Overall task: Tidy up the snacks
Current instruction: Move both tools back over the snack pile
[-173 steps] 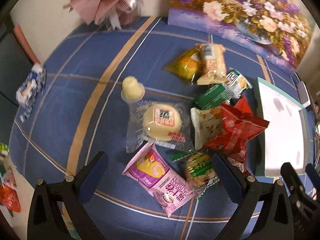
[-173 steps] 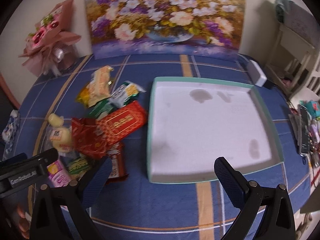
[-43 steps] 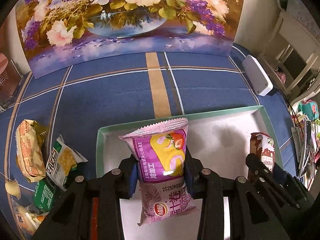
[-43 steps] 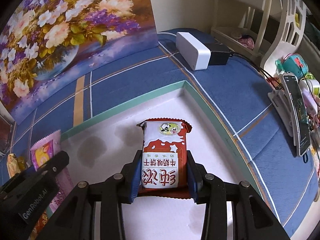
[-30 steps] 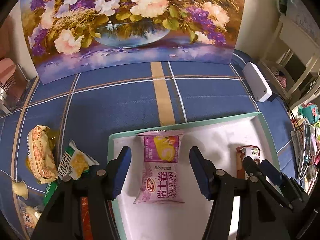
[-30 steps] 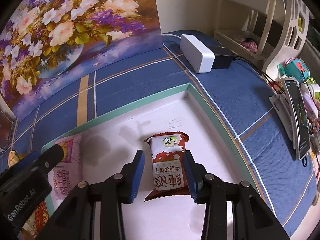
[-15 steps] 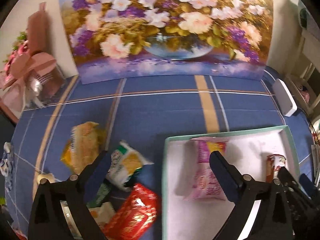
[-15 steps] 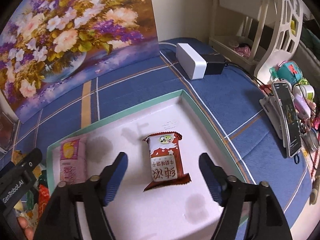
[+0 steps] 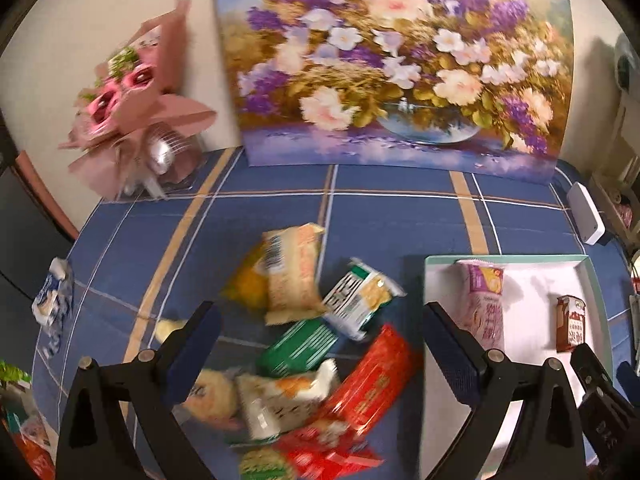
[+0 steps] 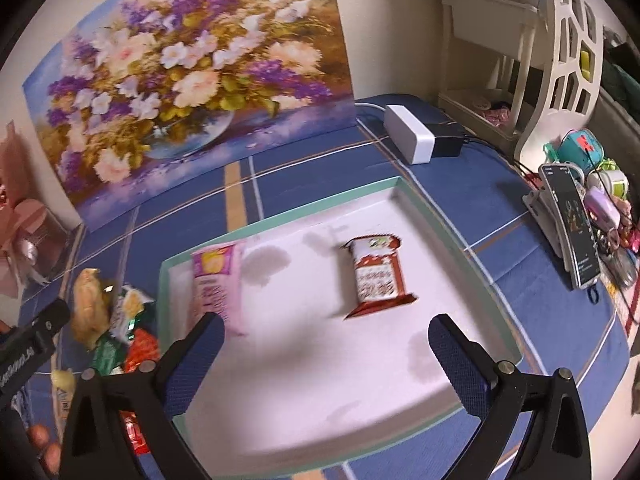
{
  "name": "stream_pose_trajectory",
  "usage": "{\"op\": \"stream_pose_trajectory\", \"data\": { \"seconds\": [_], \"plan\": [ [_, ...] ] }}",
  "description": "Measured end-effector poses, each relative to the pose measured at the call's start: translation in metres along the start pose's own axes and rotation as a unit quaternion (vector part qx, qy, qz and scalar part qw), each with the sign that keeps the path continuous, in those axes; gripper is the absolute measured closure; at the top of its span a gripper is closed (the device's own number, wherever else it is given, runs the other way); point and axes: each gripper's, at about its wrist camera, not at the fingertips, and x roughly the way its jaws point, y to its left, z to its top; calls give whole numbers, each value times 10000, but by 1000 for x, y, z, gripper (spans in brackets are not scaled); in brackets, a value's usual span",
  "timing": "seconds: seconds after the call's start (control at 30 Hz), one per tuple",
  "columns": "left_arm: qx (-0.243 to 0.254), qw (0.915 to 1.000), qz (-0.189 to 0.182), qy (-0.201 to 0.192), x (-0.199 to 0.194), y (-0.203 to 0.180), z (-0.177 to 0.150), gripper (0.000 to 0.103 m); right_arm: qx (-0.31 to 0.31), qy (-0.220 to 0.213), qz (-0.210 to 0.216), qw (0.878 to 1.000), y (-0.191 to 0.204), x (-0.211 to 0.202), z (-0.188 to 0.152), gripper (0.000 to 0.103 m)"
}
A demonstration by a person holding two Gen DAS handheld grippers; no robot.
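Note:
A white tray with a green rim lies on the blue checked cloth. In it rest a pink snack pack at the left and a red-and-white pack further right. My left gripper is open above a loose pile of snacks: a yellow pack, a green-and-white pack, a dark green pack and a red pack. My right gripper hangs over the tray, its jaws opening with nothing between them.
A flower painting leans on the back wall with a pink bouquet to its left. A white box, a phone on a stand and small toys sit right of the tray. A blue-white packet lies at the table's left edge.
Both grippers let go of their packs in the tray and drew back with jaws wide. The left one swung left over the snack pile; the right one rose a little.

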Motion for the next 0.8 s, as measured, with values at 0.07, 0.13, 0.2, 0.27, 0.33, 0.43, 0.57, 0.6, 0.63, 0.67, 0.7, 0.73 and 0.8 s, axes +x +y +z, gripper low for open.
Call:
{"op": "stream_pose_trajectory", "data": {
  "seconds": [0.07, 0.13, 0.2, 0.27, 0.33, 0.43, 0.57, 0.6, 0.63, 0.67, 0.7, 0.73, 0.8],
  "plan": [
    [-64, 10000, -61, 23, -7, 13, -8, 4, -15, 8, 97, 10000, 6, -6, -4, 0],
    [-131, 9998, -133, 45, -10, 22, -14, 4, -95, -55, 194, 9998, 15, -15, -9, 0],
    [-223, 9996, -160, 75, -15, 35, -21, 4, -202, -142, 216, 9995, 24, -25, -12, 0],
    [-315, 9993, -169, 95, -18, 47, -27, 4, -313, -180, 297, 9989, 35, -33, -15, 0],
    [-417, 9989, -150, 125, -19, 60, -32, 4, -424, -161, 468, 9979, 47, -38, -17, 0],
    [-589, 9981, -100, 153, -20, 80, -36, 4, -557, -78, 628, 9964, 64, -42, -19, 0],
    [-896, 9957, -72, 220, -19, 110, -39, 4, -778, -16, 753, 9941, 86, -46, -24, 0],
    [-988, 9948, -42, 253, -19, 117, -41, 4, -835, 14, 804, 9933, 93, -46, -25, 0],
    [-1067, 9939, -24, 292, -18, 124, -43, 4, -896, 45, 858, 9923, 99, -47, -27, 0],
    [-1134, 9930, -12, 332, -16, 130, -45, 4, -948, 61, 895, 9915, 104, -48, -28, 0],
    [-1213, 9919, -3, 382, -14, 135, -47, 4, -1020, 75, 927, 9904, 110, -49, -30, 0],
    [-1277, 9909, -7, 429, -13, 139, -49, 4, -1113, 95, 951, 9892, 116, -49, -33, 0],
    [-1411, 9885, -76, 541, -8, 145, -53, 4, -1217, 134, 1013, 9873, 126, -49, -38, 0]
  ]
}}
